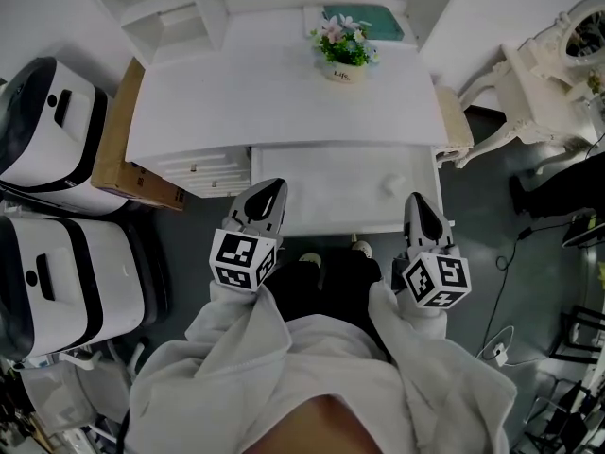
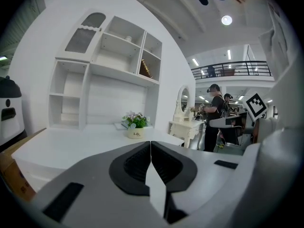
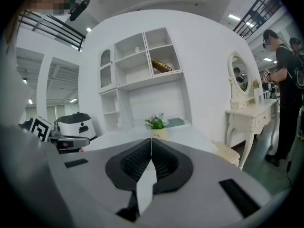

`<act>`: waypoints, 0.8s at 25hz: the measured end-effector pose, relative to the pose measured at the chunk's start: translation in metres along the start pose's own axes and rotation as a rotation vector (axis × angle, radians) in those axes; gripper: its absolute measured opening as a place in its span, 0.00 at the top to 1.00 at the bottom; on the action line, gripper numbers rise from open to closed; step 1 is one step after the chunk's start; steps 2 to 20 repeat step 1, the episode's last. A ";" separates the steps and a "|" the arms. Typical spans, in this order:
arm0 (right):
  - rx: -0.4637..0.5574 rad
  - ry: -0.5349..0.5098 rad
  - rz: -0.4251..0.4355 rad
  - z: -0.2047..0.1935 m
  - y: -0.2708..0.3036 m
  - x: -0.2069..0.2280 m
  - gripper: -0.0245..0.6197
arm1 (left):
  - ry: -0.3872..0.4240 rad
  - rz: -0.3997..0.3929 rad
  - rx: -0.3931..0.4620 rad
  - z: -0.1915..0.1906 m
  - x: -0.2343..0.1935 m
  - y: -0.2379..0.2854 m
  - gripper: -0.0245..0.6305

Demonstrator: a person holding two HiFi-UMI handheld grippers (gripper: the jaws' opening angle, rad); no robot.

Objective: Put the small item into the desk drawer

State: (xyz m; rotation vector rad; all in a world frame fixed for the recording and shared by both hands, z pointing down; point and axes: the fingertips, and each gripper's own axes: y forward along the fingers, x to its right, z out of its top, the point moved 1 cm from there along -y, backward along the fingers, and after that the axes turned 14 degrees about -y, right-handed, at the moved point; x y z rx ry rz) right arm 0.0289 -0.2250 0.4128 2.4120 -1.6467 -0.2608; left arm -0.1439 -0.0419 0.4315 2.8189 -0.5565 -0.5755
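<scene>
The jaws of the left gripper [image 2: 150, 147] are pressed together with nothing between them, and the jaws of the right gripper [image 3: 151, 145] are likewise pressed together and empty. Both grippers are held side by side just in front of the white drawer front [image 1: 331, 187] with its round knob [image 1: 392, 185]. Beyond it, the one small thing on the white worktop [image 1: 255, 102] is a flower pot [image 1: 345, 60] at the rear middle, well apart from both grippers and just beside a teal book [image 1: 373, 19].
</scene>
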 end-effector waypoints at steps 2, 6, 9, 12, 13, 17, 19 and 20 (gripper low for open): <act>-0.001 0.000 0.000 0.000 0.000 0.000 0.91 | 0.000 0.000 0.001 0.000 0.000 0.001 0.93; -0.001 0.000 0.000 0.000 0.000 0.000 0.91 | 0.000 0.000 0.001 0.000 0.000 0.001 0.93; -0.001 0.000 0.000 0.000 0.000 0.000 0.91 | 0.000 0.000 0.001 0.000 0.000 0.001 0.93; -0.001 0.000 0.000 0.000 0.000 0.000 0.91 | 0.000 0.000 0.001 0.000 0.000 0.001 0.93; -0.001 0.000 0.000 0.000 0.000 0.000 0.91 | 0.000 0.000 0.001 0.000 0.000 0.001 0.93; -0.001 0.000 0.000 0.000 0.000 0.000 0.91 | 0.000 0.000 0.001 0.000 0.000 0.001 0.93; -0.001 0.000 0.000 0.000 0.000 0.000 0.91 | 0.000 0.000 0.001 0.000 0.000 0.001 0.93; -0.001 0.000 0.000 0.000 0.000 0.000 0.91 | 0.000 0.000 0.001 0.000 0.000 0.001 0.93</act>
